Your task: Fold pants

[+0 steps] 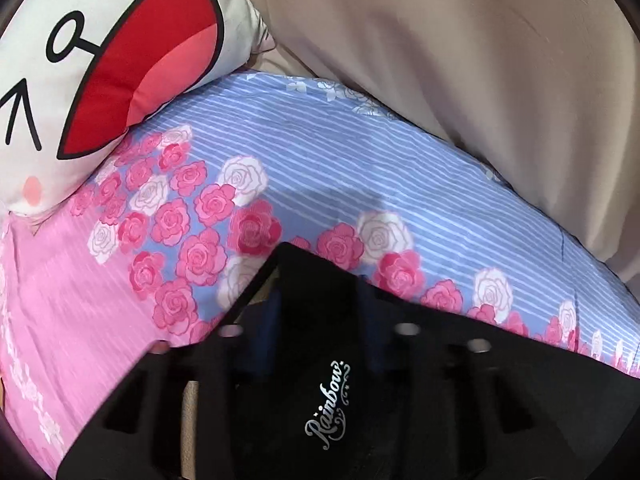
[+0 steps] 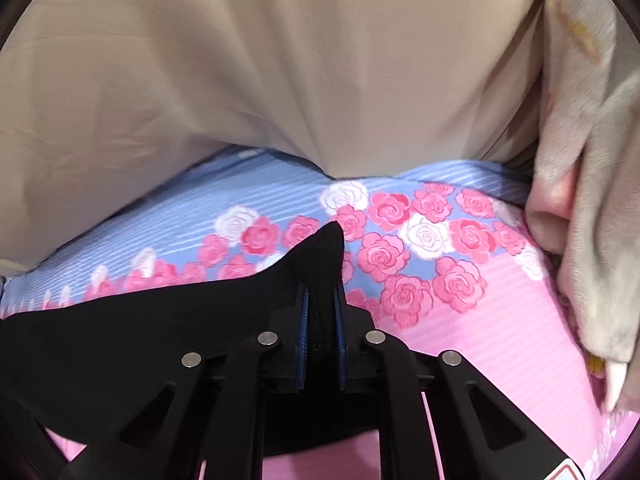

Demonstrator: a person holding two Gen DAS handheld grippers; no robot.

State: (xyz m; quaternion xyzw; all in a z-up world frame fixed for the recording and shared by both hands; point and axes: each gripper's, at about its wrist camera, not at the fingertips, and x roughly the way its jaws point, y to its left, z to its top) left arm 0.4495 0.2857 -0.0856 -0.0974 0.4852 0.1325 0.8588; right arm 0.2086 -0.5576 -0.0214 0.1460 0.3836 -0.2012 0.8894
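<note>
The black pants (image 1: 440, 360) with a silver "Rainbow" label hang across the bottom of the left wrist view, over the floral bedsheet (image 1: 320, 168). My left gripper (image 1: 320, 320) is shut on a corner of the pants, and the cloth drapes over its fingers. In the right wrist view my right gripper (image 2: 320, 312) is shut on another corner of the black pants (image 2: 140, 340), with the cloth pinched between its blue pads (image 2: 303, 320). Both corners are lifted above the bed.
A white cartoon-face pillow (image 1: 88, 80) lies at the far left. A beige quilt (image 1: 460, 60) covers the far side of the bed; it also shows in the right wrist view (image 2: 280, 72). A grey fluffy blanket (image 2: 592, 200) lies at the right.
</note>
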